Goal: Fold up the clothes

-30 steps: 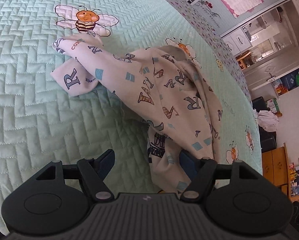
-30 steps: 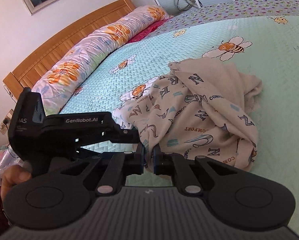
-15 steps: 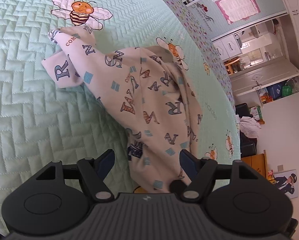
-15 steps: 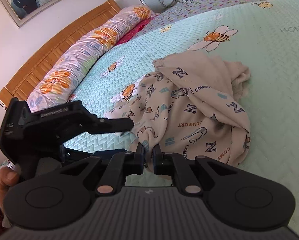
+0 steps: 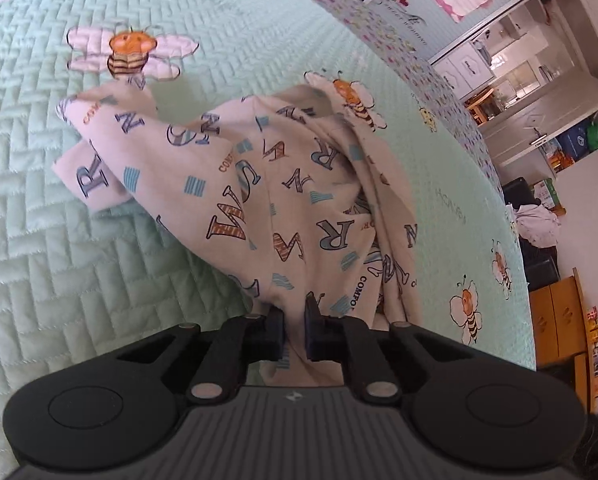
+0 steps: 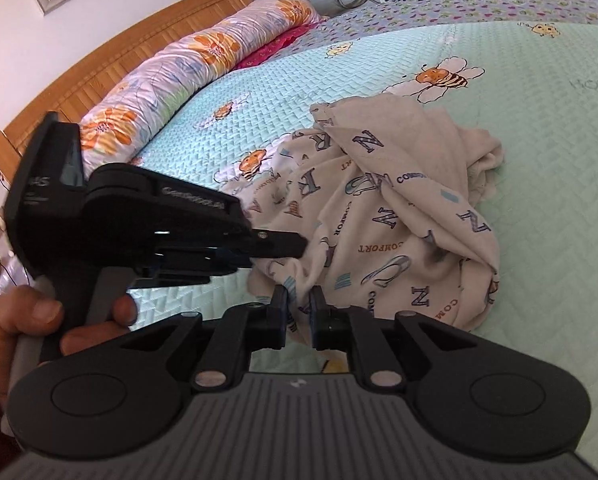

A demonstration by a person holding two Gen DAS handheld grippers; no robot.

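A cream garment [image 5: 283, 184] printed with letters lies crumpled on the mint quilt [image 5: 59, 264]. At its near edge, my left gripper [image 5: 294, 320] is closing, and its pads pinch a fold of the cloth. The right wrist view shows the same garment [image 6: 399, 220] heaped to the right. There my right gripper [image 6: 299, 304] sits at the garment's near hem with its jaws opening; a bit of cloth lies loosely between them. Just to the left, the left gripper [image 6: 287, 245] reaches into the same corner of the cloth, held by a hand [image 6: 27, 320].
Bee pictures dot the quilt [image 6: 539, 140]. A floral bolster [image 6: 187, 68] lies along the wooden headboard [image 6: 99, 68] at the far left. Past the bed's right edge stand an orange cabinet [image 5: 559, 312] and a doorway [image 5: 539, 80] to another room.
My left gripper went from wide open to shut on the garment's near edge. My right gripper's jaws have parted slightly. The cloth near both grippers is bunched up more.
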